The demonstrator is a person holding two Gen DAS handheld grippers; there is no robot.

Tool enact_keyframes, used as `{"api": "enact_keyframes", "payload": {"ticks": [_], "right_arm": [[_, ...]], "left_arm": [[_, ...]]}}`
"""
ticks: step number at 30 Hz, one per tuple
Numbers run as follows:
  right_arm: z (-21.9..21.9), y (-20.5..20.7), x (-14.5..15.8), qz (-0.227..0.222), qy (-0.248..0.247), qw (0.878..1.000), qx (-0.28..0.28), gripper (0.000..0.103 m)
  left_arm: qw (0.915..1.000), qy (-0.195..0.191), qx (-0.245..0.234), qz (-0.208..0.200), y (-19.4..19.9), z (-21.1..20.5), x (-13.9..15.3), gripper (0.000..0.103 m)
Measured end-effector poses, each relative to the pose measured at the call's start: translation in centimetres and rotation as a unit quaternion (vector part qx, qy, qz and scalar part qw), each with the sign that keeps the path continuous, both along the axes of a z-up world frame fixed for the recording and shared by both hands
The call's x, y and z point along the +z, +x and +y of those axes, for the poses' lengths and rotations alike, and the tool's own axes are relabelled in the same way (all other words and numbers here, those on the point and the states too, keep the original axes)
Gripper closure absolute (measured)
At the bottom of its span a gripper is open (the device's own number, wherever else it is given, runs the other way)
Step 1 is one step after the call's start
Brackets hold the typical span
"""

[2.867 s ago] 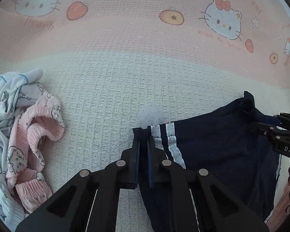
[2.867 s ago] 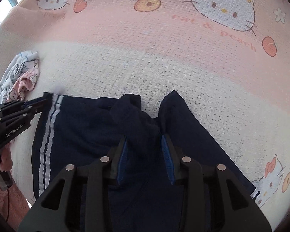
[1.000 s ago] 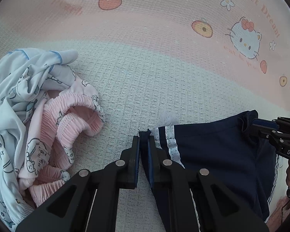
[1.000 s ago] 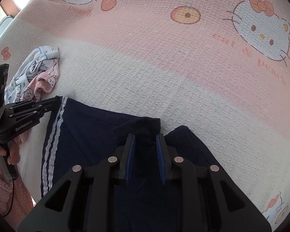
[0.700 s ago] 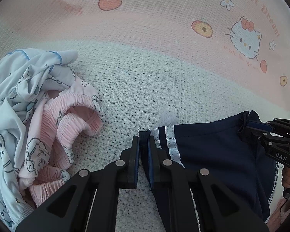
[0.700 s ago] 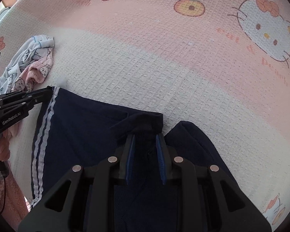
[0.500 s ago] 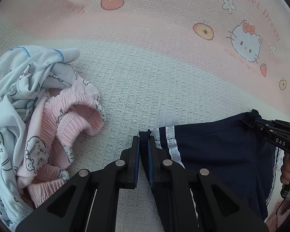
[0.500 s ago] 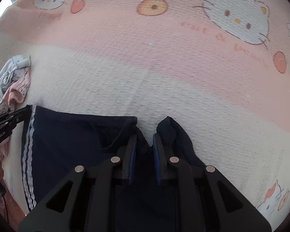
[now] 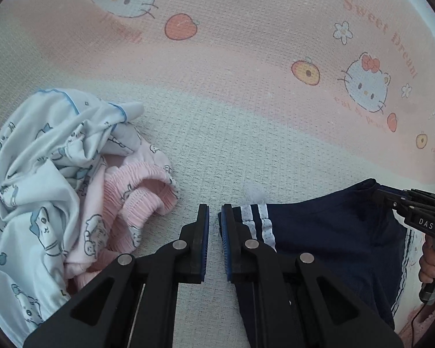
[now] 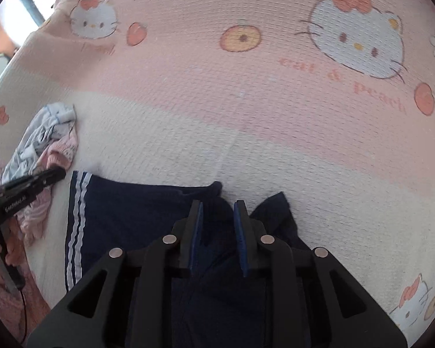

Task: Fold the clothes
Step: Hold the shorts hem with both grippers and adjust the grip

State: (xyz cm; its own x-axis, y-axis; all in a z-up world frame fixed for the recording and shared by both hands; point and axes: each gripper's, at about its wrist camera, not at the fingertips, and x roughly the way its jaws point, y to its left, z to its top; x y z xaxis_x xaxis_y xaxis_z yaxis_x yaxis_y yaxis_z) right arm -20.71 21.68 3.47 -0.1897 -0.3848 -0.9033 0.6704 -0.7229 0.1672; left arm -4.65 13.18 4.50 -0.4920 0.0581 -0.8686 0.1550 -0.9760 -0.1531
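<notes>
Navy shorts point(image 9: 333, 232) with white side stripes point(image 9: 258, 220) lie spread flat on the bed cover. My left gripper point(image 9: 214, 211) is open by a narrow gap just left of the striped corner, with only bed cover showing between its fingers. In the right wrist view the shorts point(image 10: 130, 211) fill the lower middle. My right gripper point(image 10: 216, 206) stands open over the dark bunched edge at the far side of the shorts, not clamping it. Each gripper shows in the other's view: the right one point(image 9: 391, 195) at the far right, the left one point(image 10: 59, 172) at the far left.
A crumpled heap of light blue and pink printed clothes point(image 9: 58, 188) lies close to the left of my left gripper, also seen as a heap point(image 10: 46, 133). The pink and white cartoon-cat bed cover point(image 9: 246, 101) stretches away beyond. A hand point(image 9: 429, 264) holds the right gripper's handle.
Both grippers were shut on the shorts' edges and have now opened and let go. The shorts lie flat, stretched out between them.
</notes>
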Motion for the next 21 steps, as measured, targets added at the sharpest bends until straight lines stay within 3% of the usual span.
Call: {"api": "enact_keyframes", "payload": {"ticks": [5, 10, 14, 17, 21], "right_arm": [[-0.6, -0.8, -3.0, -0.012, 0.055, 0.998, -0.014, 0.081], [0.4, -2.5, -2.7, -0.020, 0.027, 0.998, -0.053, 0.078], [2.1, -3.7, -1.5, -0.019, -0.003, 0.996, -0.085, 0.078], [2.7, -3.2, -0.8, -0.039, -0.020, 0.996, -0.074, 0.076], [0.7, -1.5, -2.3, -0.020, 0.042, 0.999, -0.028, 0.076]], "left_arm": [[0.9987, 0.040, -0.030, -0.012, 0.1, 0.4, -1.6, 0.093], [0.9990, 0.005, -0.029, -0.035, -0.2, 1.1, -3.3, 0.091], [0.9993, 0.011, -0.021, -0.029, -0.2, 0.9, -2.6, 0.091], [0.9995, 0.016, -0.015, -0.025, -0.3, 0.7, -2.1, 0.091], [0.9996, 0.022, -0.007, -0.019, -0.3, 0.5, -1.4, 0.091]]}}
